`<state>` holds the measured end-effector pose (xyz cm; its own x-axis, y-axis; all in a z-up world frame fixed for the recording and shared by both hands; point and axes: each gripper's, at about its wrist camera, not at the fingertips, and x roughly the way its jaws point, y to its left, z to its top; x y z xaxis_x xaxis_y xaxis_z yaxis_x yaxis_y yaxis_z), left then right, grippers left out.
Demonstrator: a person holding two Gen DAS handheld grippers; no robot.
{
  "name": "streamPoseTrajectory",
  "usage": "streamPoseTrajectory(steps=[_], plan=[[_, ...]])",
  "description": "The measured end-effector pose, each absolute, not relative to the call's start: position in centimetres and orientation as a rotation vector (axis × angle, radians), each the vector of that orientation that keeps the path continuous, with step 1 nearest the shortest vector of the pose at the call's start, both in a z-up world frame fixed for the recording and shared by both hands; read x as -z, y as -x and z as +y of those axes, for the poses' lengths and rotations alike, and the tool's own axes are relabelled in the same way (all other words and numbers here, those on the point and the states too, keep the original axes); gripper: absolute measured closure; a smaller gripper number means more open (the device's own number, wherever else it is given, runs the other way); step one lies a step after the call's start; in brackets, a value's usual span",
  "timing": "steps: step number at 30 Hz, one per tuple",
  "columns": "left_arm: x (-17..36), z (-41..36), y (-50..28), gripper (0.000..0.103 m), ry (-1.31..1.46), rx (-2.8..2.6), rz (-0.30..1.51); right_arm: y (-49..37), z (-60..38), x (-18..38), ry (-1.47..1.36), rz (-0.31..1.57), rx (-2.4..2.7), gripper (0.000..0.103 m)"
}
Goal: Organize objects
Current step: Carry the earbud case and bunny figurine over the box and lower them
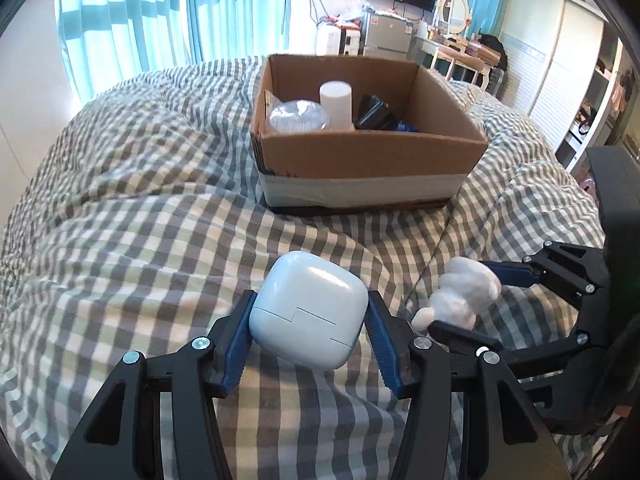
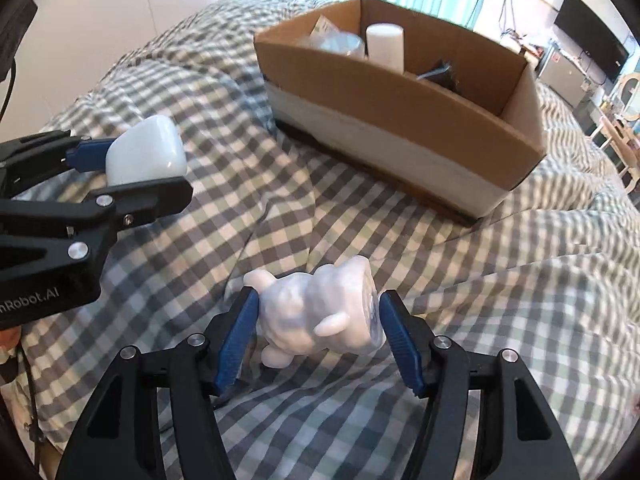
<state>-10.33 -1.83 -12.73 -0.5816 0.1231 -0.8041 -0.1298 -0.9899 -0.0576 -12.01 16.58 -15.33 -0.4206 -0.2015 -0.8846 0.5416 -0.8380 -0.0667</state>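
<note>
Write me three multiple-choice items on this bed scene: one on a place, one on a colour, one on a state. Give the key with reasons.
1. Where does the cardboard box stand?
A. on the checked bedcover
B. on a chair
C. on the floor

2. What colour is the upright cylinder inside the box?
A. red
B. white
C. green

3. What is the right gripper doing?
A. hanging open over nothing
B. resting inside the box
C. clamping the white figurine

Key: 1 A, the checked cloth surrounds the box's base. 2 B, it looks plain white in both views. 3 C, both blue pads press the figurine's sides, while the left gripper likewise grips the white case.
</note>
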Motion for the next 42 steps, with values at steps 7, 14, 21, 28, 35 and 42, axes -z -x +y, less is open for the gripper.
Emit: streamPoseTrajectory(steps=[7,14,21,28,35,42], plan=[[9.0,-1.7,10.1,0.048,1.235,-2.738,0.032,11.5,17.2,10.3,-1.211,0.479,2.397,0.04],[3.6,-1.4,12.7,0.048,1.063,-2.791,0.025,13.7,17.9,3.7,-1.013,0.433,2.555,0.04],[-0.3,0.1,18.1,0.048,0.932,-2.836,0.099,17.7,18.6,-1.1,-0.855,0.365,2.659,0.04],[1.0,1.2,25.6,0.048,0.847,-2.82,0.146,24.9,18.5,-1.3,-0.861,0.25,2.705,0.04],[6.2,2.0,31.7,0.048,1.007,-2.716,0.15,31.6,17.6,3.4,-0.998,0.204,2.68,0.041],[9.0,2.4,34.6,0.048,1.072,-2.653,0.124,34.6,18.0,6.0,-1.047,0.194,2.681,0.04]])
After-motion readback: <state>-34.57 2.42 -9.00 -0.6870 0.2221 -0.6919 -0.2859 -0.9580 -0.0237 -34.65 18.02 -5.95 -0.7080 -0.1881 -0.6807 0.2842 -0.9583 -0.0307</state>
